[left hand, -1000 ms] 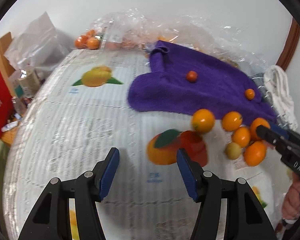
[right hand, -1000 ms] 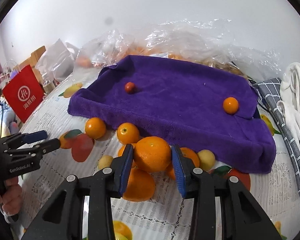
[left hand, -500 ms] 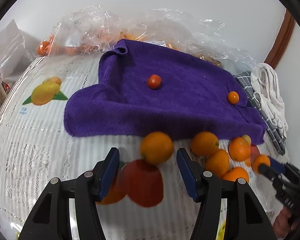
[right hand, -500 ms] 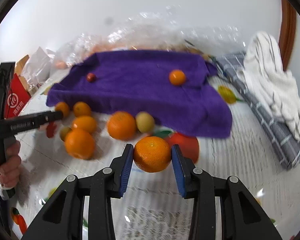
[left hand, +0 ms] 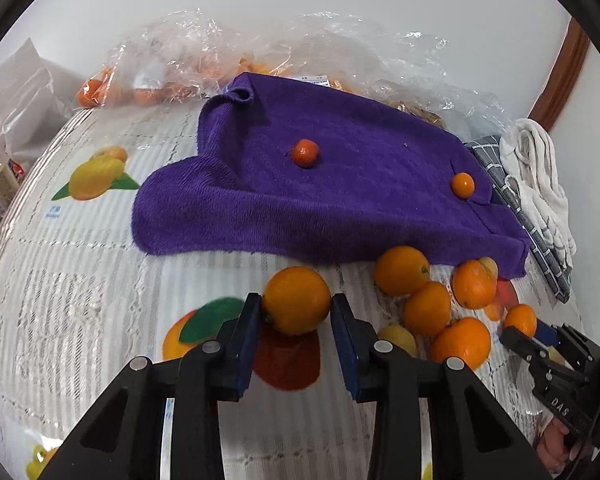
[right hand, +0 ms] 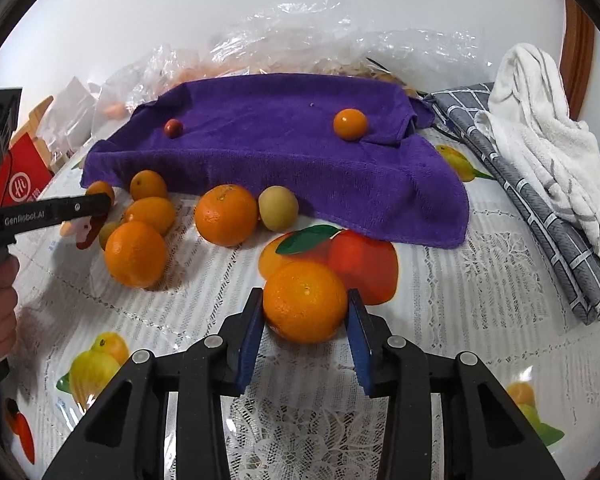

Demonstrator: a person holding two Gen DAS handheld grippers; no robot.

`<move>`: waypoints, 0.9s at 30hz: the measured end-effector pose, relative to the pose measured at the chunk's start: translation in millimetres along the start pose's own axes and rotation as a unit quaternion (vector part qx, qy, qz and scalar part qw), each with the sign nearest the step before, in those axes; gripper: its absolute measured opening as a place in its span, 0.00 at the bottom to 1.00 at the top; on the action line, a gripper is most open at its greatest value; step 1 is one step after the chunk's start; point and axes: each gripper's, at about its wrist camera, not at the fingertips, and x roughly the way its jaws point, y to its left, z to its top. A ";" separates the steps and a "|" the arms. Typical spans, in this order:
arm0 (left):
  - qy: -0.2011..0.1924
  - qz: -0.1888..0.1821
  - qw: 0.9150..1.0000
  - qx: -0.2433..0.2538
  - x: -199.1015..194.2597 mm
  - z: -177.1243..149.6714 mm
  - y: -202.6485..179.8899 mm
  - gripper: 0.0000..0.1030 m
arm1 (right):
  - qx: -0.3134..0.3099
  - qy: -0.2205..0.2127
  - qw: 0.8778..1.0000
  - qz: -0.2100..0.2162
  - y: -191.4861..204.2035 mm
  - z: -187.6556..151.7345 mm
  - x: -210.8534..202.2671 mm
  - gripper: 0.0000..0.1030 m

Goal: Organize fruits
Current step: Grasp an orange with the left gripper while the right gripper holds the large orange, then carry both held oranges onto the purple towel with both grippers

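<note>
Purple towel (right hand: 284, 152) spreads across the far side of the table (right hand: 480, 320), with only two small fruits on it, so most sorting looks undone. Near its front edge lie four loose oranges (right hand: 226, 215) and two yellowish fruits (right hand: 278, 208). The right gripper (right hand: 306, 316) is clamped on a big orange (right hand: 305, 300) close by; the left gripper (left hand: 296, 316) pinches another orange (left hand: 297, 299) at the pile's left end.

A plain white wall (left hand: 300, 8) rises behind the counter (left hand: 80, 280); brown wooden trim (left hand: 560, 76) curves far right.
</note>
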 end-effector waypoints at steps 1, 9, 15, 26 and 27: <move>0.000 0.000 1.000 -0.002 -2.2 -0.6 0.6 0.32 | 0.002 -0.002 1.000 0.001 0.0 0.5 -2.2 0.38; -0.021 -0.010 1.000 -0.015 -31.8 5.4 10.3 0.32 | 0.006 -0.024 1.000 -0.010 2.1 14.0 -24.1 0.38; -0.044 -0.008 0.999 -0.021 -44.7 26.3 14.2 0.32 | 0.007 -0.046 0.999 -0.023 -1.4 40.9 -31.3 0.38; -0.101 0.001 0.994 -0.029 -39.6 77.9 13.3 0.32 | 0.029 -0.093 0.995 -0.022 -10.1 116.0 -5.3 0.38; -0.104 -0.001 0.994 -0.030 -36.7 81.3 12.5 0.32 | 0.031 -0.095 0.995 -0.021 -10.0 120.4 -2.5 0.38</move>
